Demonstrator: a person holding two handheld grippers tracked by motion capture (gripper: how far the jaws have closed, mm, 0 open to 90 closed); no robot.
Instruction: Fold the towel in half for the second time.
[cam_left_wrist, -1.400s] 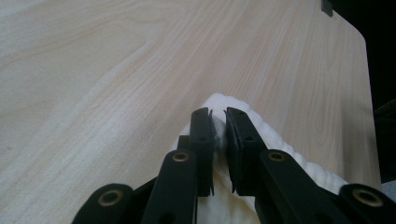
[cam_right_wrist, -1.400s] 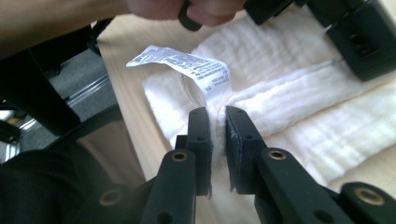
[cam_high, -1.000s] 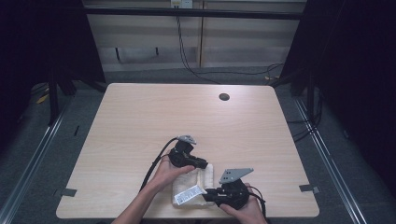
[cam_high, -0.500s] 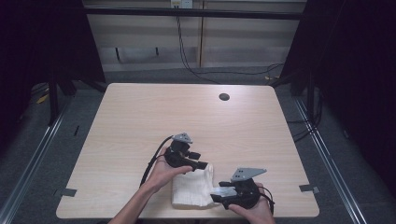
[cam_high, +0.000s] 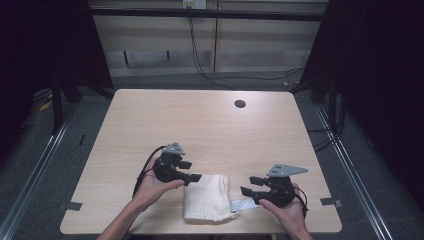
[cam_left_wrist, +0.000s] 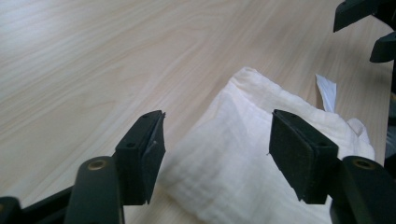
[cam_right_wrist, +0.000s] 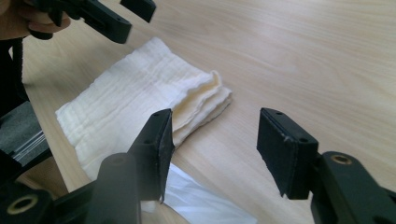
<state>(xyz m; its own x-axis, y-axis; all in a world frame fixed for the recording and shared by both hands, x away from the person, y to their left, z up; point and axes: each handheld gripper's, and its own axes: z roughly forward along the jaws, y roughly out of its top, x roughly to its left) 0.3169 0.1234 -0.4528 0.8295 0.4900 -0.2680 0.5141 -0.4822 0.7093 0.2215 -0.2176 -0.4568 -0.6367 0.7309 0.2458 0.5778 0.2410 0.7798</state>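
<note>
Tongs of the left hand (cam_high: 196, 177) have just been spreading, with nothing pinched. Right tongs (cam_high: 248, 187) are parted, having just narrowed slightly, also empty. Between them, a folded cream muslin cloth (cam_high: 207, 197) is laid near the pale wooden worktop's (cam_high: 210, 125) near edge, over a white paper slip (cam_high: 244, 205).

High view: fixed cam above the person's side of the desk (cam_high: 210, 125), facing fwd and down, far enough back to take in the whole top plus floor and back wall. Left gripper view: cam rides low behind the left gripper (cam_left_wrist: 215, 154), v. close to the desk surface, looking along its jaws across the folded cloth (cam_left_wrist: 261, 154) toward the right gripper (cam_left_wrist: 369, 28) at the frame's top-right corner. Right gripper view: same low, close setup behind the right gripper (cam_right_wrist: 215, 149), looking the opposite way; all 3 views share the cloth by the desk's near edge, and each gripper cam catches the other gripper.
</note>
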